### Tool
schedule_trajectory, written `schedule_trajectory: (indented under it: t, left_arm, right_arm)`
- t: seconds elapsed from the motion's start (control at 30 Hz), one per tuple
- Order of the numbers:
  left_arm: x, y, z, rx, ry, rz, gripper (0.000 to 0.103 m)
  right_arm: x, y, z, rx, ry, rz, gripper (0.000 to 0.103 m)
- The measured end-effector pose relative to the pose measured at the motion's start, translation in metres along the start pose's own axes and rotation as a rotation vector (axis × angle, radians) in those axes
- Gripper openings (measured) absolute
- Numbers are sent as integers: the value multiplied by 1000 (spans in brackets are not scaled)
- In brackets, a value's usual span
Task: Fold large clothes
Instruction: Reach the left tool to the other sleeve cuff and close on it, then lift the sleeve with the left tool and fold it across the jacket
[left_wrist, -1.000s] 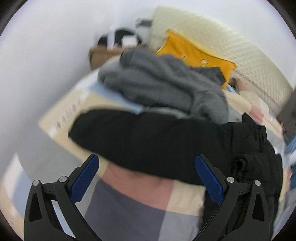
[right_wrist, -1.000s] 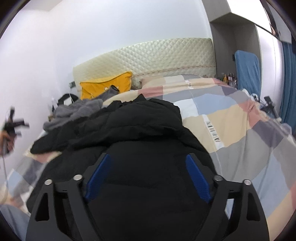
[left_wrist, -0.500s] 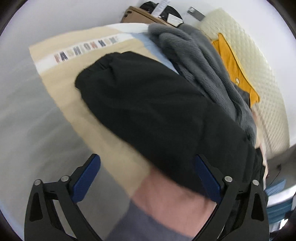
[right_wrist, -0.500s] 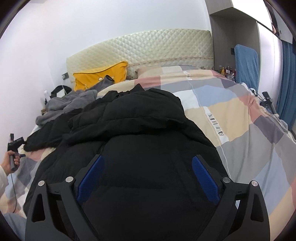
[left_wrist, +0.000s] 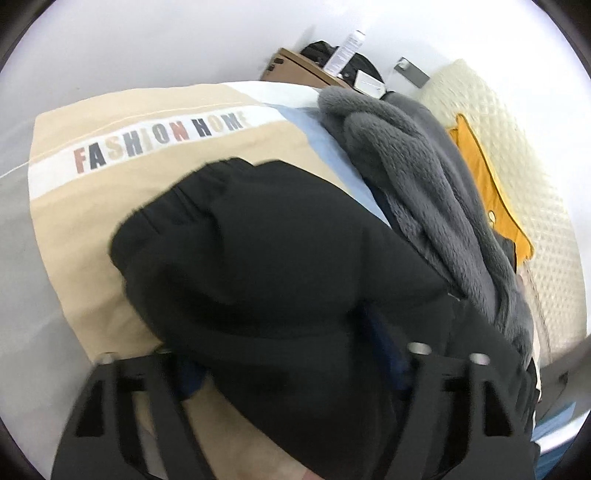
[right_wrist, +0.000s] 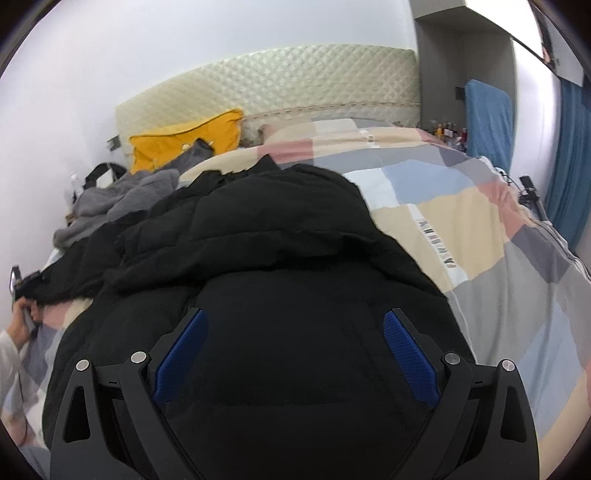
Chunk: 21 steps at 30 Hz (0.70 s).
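Observation:
A large black puffer jacket (right_wrist: 266, 258) lies spread on a patchwork quilt (right_wrist: 480, 229) on the bed. In the left wrist view its black sleeve (left_wrist: 258, 258) fills the space between my left gripper's fingers. The left gripper (left_wrist: 291, 354) is wide open around the sleeve, its blue pads mostly hidden by the fabric. My right gripper (right_wrist: 295, 343) is open and empty, hovering just above the jacket's body, with both blue pads (right_wrist: 410, 354) in plain view.
A grey fleece garment (left_wrist: 424, 192) lies beyond the sleeve, with a yellow pillow (right_wrist: 192, 136) against the quilted headboard (right_wrist: 277, 81). A nightstand (left_wrist: 295, 70) with a bag stands by the wall. A blue curtain (right_wrist: 569, 158) hangs at the right. The person's hand (right_wrist: 22, 317) shows at the left.
My left gripper has pushed forward onto the black sleeve, which now lies between its fingers. My right gripper has stayed open above the jacket, moving only slightly.

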<state>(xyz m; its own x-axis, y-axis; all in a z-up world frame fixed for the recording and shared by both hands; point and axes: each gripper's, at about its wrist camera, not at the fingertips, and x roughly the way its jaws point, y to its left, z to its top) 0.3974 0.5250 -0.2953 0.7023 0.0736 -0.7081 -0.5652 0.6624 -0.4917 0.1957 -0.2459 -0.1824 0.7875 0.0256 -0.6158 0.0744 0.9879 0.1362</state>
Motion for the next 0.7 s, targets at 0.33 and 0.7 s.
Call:
schedule_trajectory:
  t: [0.33, 0.7]
  left_arm:
    - [-86, -43, 17, 74, -147, 36, 11]
    - [-195, -127, 18, 237, -259, 32, 6]
  right_arm:
    - [-15, -2, -2, -4, 8, 58, 96]
    - [-49, 3, -5, -78, -69, 106, 96]
